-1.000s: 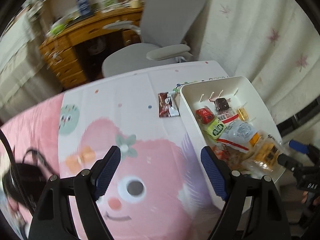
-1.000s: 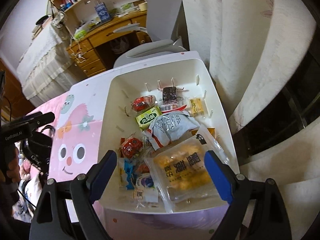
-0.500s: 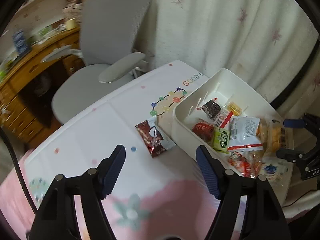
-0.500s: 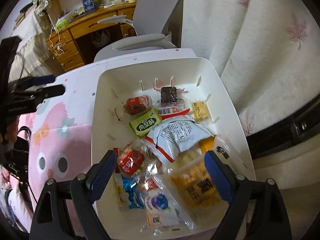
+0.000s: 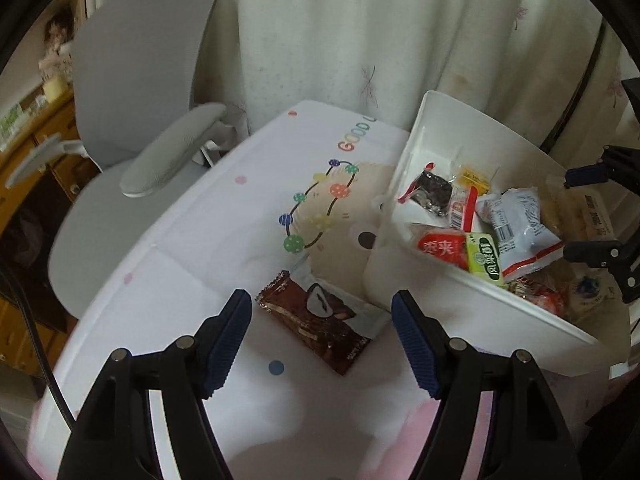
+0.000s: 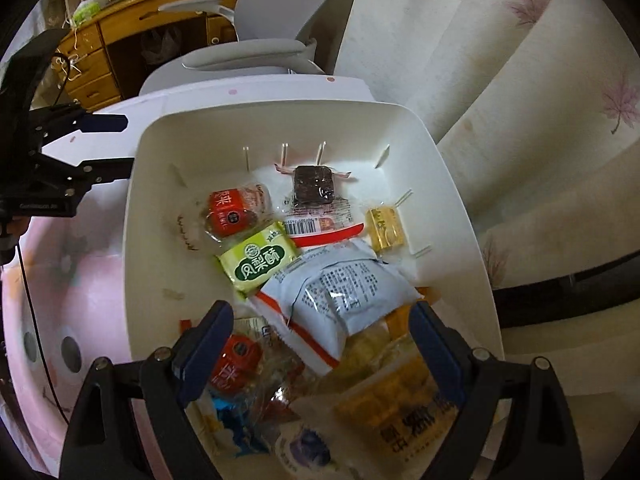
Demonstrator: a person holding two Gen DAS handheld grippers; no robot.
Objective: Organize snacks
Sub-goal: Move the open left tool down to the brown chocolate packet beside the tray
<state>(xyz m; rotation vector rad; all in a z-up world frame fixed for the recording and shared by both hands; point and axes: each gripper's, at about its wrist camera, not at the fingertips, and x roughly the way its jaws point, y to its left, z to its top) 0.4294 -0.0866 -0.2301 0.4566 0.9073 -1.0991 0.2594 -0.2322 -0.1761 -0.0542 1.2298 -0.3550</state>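
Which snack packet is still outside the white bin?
The brown chocolate-bar wrapper, lying on the tablecloth between the open left gripper fingers; all others sit inside the white bin.

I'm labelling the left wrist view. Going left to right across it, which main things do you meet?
grey office chair → brown snack packet on the tablecloth → white bin → red packet → green packet → silver-white bag

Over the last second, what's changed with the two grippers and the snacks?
The left gripper swung toward the brown snack packet beside the white bin, jaws closing slightly, nothing gripped. The right gripper sank lower over the bin's snacks, open. Packet and bin stayed put.
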